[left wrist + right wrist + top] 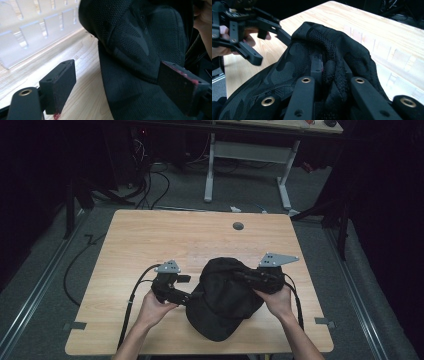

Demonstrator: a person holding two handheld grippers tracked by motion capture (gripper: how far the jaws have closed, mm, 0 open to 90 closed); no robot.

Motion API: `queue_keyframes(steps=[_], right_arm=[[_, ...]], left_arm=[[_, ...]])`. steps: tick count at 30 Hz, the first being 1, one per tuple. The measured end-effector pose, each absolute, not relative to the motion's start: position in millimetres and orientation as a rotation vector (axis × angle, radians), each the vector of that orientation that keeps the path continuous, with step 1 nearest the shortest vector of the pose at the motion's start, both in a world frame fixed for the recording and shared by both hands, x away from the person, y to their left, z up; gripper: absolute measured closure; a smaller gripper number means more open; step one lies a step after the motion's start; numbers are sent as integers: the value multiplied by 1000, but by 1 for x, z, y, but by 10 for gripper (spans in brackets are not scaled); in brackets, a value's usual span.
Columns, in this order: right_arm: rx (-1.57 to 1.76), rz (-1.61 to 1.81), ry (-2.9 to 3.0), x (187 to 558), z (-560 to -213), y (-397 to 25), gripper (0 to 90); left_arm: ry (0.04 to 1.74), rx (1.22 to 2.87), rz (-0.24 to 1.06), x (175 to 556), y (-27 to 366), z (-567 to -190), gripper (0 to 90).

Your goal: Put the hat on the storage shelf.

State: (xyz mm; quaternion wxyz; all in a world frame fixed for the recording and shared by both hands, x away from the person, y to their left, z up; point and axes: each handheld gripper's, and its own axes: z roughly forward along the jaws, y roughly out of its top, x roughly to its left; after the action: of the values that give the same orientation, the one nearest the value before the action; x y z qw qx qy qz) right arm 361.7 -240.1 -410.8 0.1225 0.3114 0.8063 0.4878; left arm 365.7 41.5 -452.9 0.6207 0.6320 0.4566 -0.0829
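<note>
the black cap lies on the table's near edge, mesh bunched in the right gripper's pinch, left gripper spread beside it — the mesh could slip free.

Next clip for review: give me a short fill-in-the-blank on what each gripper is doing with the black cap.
1. The right gripper is ____ on a fold of the black cap's mesh fabric.
2. The left gripper has its jaws ____, one on each side of the cap's edge.
3. The cap rests on a ____ table.
4. In the high view, the left gripper is at the cap's ____ side.

Missing words: shut; open; wooden; left
</note>
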Motion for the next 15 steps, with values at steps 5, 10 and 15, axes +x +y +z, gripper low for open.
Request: queue_keyframes(steps=[5,10,15], right_arm=[[858,1450,2354,362,-408,-236,807],[809,1480,2364,364,-407,-232,805],[770,1565,2377,370,-410,-232,804]], left_arm=[[1052,1472,-206,368,35,-455,151],[1059,1494,-213,369,32,-458,153],[1050,1521,-237,368,29,-461,153]])
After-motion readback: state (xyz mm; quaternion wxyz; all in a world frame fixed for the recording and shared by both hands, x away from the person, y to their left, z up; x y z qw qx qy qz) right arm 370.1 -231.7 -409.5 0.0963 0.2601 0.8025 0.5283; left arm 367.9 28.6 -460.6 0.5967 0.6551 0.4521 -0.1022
